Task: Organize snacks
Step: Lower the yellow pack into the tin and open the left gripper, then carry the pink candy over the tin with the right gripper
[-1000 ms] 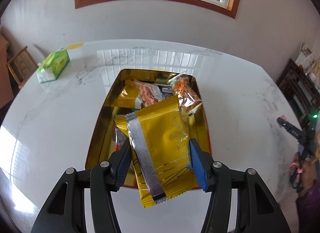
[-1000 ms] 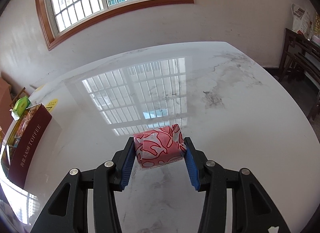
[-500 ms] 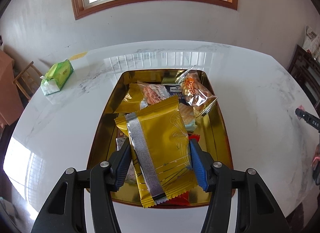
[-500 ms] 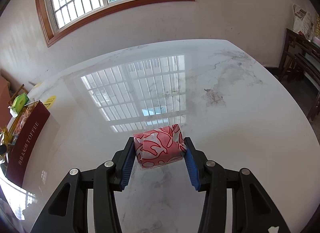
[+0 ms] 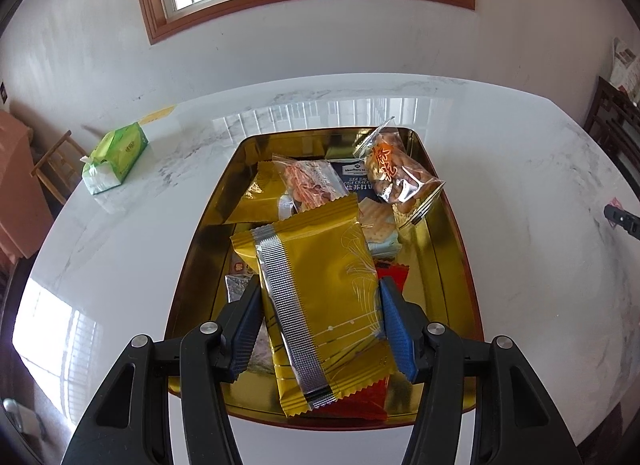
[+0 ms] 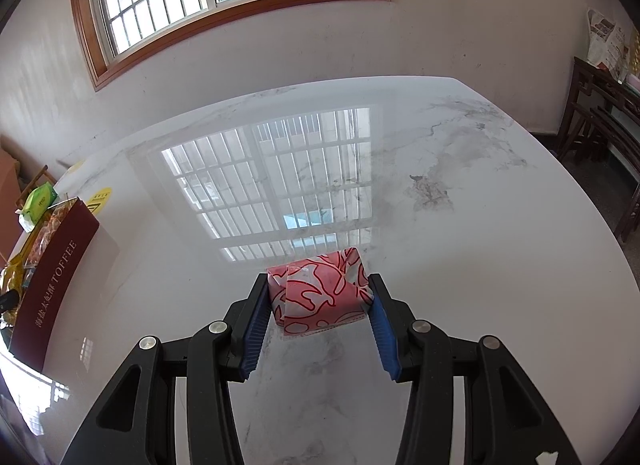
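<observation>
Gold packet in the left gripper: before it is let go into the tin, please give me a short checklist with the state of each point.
1. Left gripper grips the gold packet: ok, both blue pads press its sides.
2. Packet is over the tin: ok, it hangs inside the rim in the left wrist view.
3. Landing spot free: not ok, a red packet and a cracker packet lie beneath.
4. Height above the snacks: cannot tell.
5. Right gripper holds the pink packet firmly: ok, over the bare table, away from the tin.
6. Clear cookie bag leans on the tin's far right rim: not ok, it could slide.
</observation>
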{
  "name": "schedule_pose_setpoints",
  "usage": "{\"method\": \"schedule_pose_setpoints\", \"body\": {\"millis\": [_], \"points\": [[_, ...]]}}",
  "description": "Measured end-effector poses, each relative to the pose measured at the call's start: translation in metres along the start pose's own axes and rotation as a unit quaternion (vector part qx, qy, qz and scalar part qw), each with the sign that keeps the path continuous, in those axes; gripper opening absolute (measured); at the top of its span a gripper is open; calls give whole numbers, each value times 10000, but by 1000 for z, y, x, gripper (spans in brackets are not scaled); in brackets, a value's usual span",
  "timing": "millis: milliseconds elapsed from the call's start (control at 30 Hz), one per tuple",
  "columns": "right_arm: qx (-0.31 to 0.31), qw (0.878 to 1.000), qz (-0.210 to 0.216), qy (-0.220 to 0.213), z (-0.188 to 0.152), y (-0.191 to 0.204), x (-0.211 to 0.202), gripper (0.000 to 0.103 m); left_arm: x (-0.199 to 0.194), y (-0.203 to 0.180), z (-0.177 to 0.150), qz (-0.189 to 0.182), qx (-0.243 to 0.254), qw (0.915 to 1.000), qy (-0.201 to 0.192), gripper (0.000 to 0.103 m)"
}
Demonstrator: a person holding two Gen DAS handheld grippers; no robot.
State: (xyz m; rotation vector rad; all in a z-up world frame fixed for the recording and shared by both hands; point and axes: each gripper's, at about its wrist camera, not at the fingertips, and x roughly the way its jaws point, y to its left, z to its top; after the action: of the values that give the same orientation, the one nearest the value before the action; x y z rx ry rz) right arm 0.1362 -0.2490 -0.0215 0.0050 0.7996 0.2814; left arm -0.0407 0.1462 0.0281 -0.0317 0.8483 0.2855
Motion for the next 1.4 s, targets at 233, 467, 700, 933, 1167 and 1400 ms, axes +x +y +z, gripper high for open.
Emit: {"method": "schedule_pose_setpoints", "body": {"millis": [233, 467, 700, 933, 1167, 1400], "points": [[2, 10000, 1, 5, 0, 0, 0, 44, 1, -3, -2, 99, 62, 9999, 1, 58], [-8, 10000, -2, 34, -2, 0, 1, 44, 3, -7, -3, 353, 207, 9992, -13, 67], [-12, 10000, -5, 37, -3, 0, 1, 44, -6, -11, -2, 640, 379, 9970, -207, 78], [-18, 10000, -3, 50, -2, 0, 2, 44, -15, -10, -2, 669, 302, 9970, -251, 79], [-41, 10000, -26, 52, -3, 0, 1, 44, -27, -11, -6, 776, 229, 9963, -299, 83], [-93, 9999, -65, 41, -5, 3, -1, 44, -40, -11, -14, 757, 160, 9965, -331, 84]]}}
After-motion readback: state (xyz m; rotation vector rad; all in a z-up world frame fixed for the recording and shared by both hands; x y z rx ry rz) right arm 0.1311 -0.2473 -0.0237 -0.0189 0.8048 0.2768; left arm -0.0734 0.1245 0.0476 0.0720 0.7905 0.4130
